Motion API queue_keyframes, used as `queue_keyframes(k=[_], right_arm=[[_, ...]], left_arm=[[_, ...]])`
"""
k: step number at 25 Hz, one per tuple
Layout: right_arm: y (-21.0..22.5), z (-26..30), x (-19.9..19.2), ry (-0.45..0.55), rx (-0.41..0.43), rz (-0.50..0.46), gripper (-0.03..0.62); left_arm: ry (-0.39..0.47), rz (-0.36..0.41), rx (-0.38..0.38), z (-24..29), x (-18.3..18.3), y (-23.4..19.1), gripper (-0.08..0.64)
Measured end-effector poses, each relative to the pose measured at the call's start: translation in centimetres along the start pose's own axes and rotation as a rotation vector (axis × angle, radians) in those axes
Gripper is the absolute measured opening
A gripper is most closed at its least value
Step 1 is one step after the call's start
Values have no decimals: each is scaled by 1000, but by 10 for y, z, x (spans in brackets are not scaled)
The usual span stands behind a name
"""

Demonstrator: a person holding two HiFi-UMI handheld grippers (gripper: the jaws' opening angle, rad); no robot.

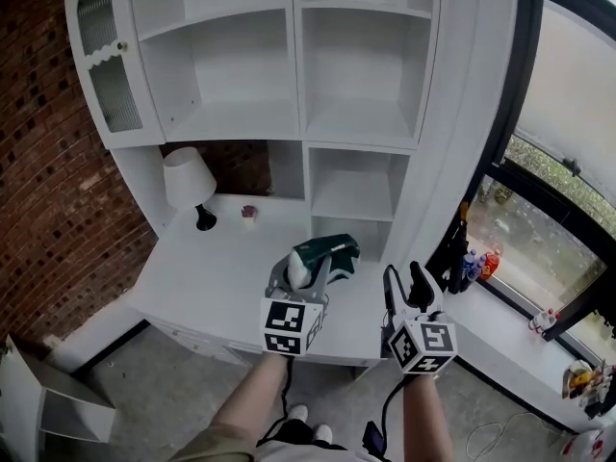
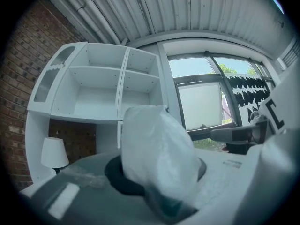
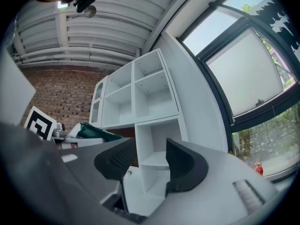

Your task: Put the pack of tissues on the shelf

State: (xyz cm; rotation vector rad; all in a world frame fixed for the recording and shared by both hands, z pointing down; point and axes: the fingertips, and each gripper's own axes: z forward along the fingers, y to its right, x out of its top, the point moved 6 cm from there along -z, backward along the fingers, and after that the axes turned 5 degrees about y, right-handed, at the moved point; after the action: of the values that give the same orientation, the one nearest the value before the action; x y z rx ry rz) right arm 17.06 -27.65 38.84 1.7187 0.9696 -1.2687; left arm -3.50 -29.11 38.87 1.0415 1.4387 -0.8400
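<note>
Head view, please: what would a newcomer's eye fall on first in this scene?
The tall white shelf unit against the brick wall dominates the picture. In front of it, above the desk, the left gripper holds a green-and-white pack of tissues, while the right gripper has its jaws apart, empty. A small white lamp stands on the desk's left.

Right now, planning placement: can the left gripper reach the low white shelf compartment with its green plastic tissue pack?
Probably yes: the left gripper clamps the tissue pack; the open compartment ahead looks unobstructed.
</note>
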Motion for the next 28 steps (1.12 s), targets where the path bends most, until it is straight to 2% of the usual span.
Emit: queue_keyframes(k=[5,11,17,21,28], right_arm=[[3,17,-16,-19,-20,9,212],[-8,53,-16,7,-11,11,212],[-21,94,-15,27,13,-2,212],[-24,113,-26,0,20,-1,212],[-24,130,-45,-48,28,3,229]], left_arm=[[-9,3,1,17,-11,-17,127],[7,-18,-36,44,-13,-50,127],[32,-130,-127,77,-8,-77,127],[29,-177,-186,94,-12,-86,127],[30,-293,-339,113,-26,-88,129]])
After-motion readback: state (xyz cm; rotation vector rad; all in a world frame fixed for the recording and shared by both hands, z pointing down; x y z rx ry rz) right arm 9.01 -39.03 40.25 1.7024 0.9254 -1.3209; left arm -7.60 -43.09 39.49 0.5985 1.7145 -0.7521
